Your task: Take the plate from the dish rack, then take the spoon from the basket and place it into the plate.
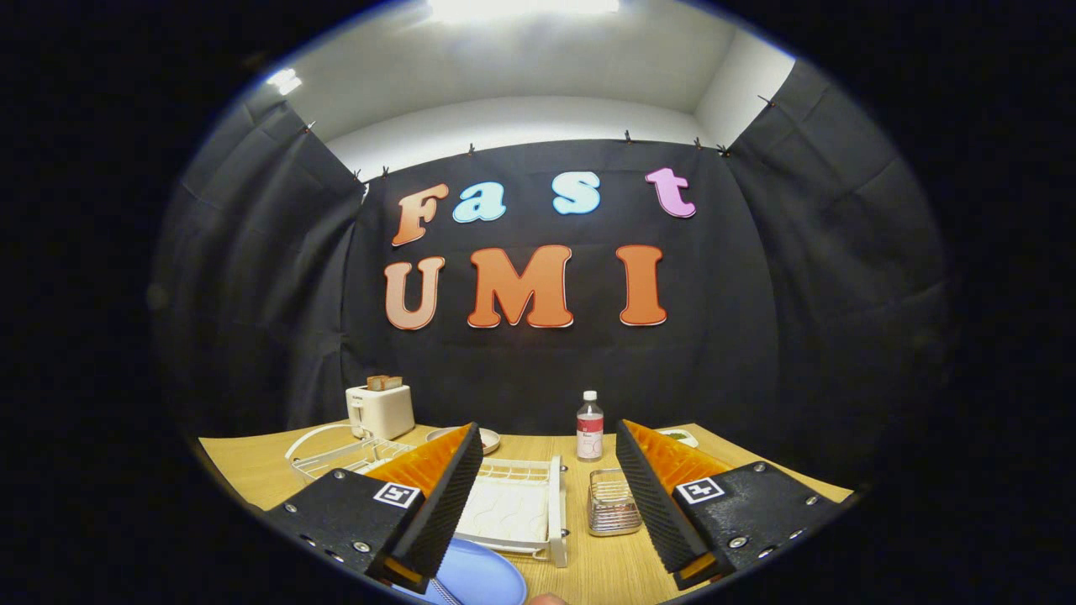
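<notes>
the tabletop (605, 563) runs wide and pale under the gripper (550, 462), whose jaws stand spread with nothing between the pads, raised above everything. the white dish rack (513, 508) sits just ahead of the left finger, partly behind it, and appears to be without its plate. the blue plate (483, 576) lies flat on the tabletop below the left finger, near the front edge, and a thin braided or metallic strip, possibly the spoon's handle, crosses its near rim; too little shows to be sure. the small wire basket (612, 502) stands between the fingers, just right of the rack, and i cannot tell whether anything is in it.

by my reading the task is at or near its close, so the sound move is to lift clear straight up and back, jaws kept apart, without dragging over the plate rim.

room is fair: open wood lies right of the basket. beyond stand a toaster (380, 409), a bottle (589, 427), and a small dish (679, 435) near the far edge, well apart from the fingers.
</notes>
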A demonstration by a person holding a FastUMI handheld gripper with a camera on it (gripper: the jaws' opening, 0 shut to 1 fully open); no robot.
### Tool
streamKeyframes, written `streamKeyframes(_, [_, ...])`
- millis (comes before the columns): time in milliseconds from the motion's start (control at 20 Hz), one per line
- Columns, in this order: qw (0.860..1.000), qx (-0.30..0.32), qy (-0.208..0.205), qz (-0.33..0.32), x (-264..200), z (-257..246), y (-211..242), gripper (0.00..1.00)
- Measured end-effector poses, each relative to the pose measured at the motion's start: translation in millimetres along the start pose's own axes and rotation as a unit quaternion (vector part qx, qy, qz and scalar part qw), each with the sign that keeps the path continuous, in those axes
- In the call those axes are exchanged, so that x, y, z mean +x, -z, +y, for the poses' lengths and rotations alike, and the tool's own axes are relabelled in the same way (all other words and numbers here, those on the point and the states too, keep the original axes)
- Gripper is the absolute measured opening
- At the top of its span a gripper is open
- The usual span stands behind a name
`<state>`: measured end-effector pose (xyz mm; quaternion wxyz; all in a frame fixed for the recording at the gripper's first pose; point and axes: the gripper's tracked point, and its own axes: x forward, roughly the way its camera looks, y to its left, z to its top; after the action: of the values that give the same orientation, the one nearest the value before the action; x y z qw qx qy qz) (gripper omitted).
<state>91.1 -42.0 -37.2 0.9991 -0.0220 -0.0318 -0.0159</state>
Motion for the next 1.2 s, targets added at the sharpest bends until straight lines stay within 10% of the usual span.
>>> streamKeyframes(1200, [0.999,0.000,-0.037,0.000,0.2,24.5,12.9,0.95])
